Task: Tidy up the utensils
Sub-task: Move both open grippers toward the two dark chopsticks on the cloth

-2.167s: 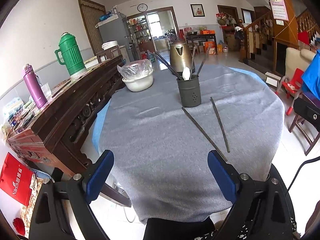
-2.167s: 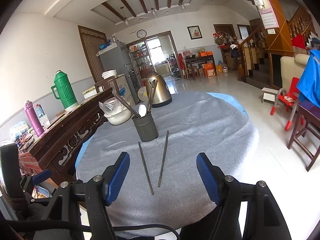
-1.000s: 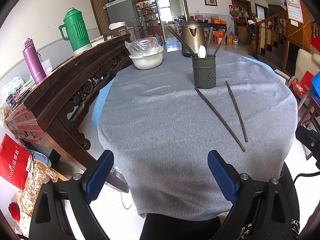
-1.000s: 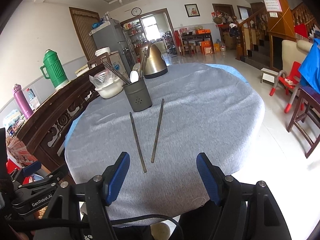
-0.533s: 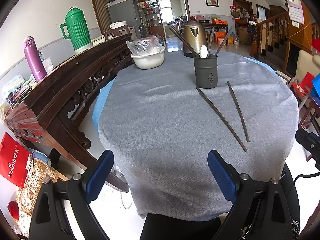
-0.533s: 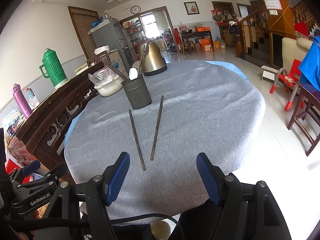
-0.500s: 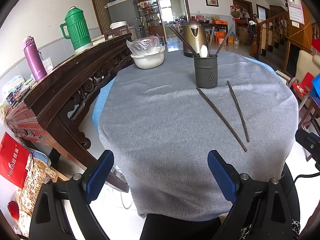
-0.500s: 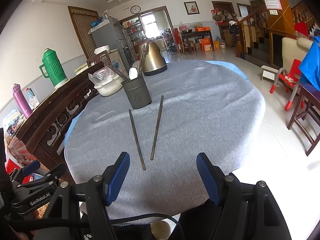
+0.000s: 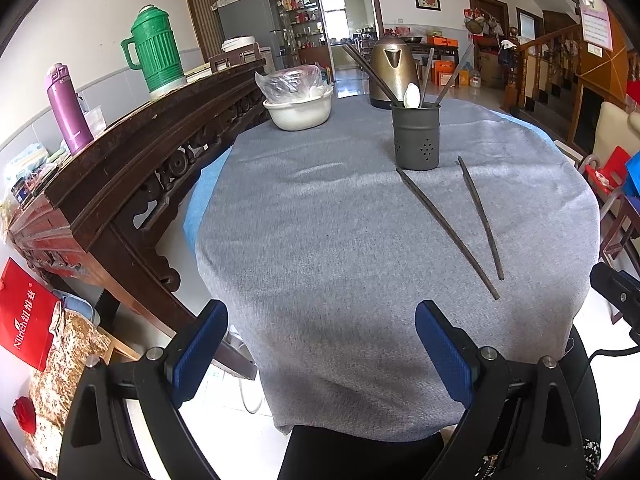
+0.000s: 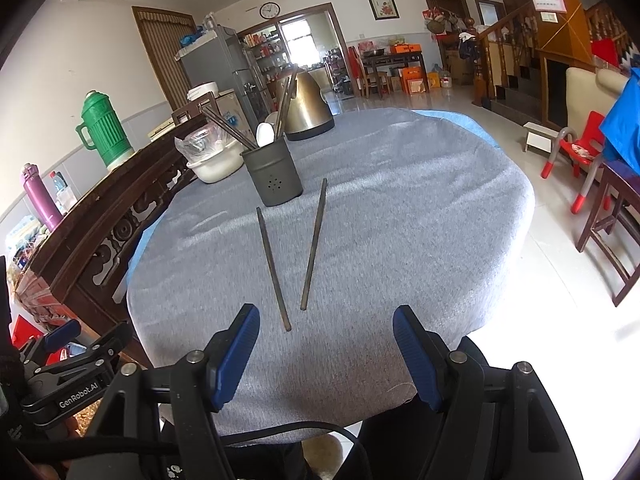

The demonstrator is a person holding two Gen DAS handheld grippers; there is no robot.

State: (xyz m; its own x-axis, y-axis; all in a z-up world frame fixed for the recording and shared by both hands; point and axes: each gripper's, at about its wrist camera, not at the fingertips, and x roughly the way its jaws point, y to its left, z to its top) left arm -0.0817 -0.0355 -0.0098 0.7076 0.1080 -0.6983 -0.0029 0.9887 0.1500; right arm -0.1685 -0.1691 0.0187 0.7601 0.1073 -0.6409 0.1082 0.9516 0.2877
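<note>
Ahead of the right gripper [image 10: 326, 326], wide open and empty: two chopsticks [image 10: 273, 268] flat, near the holder [image 10: 274, 176].

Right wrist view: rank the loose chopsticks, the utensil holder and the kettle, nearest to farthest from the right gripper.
From the right gripper:
1. Loose chopsticks, flat on the cloth just ahead.
2. Utensil holder, upright beyond their far tips.
3. Kettle, behind the holder, at the far edge.
</note>
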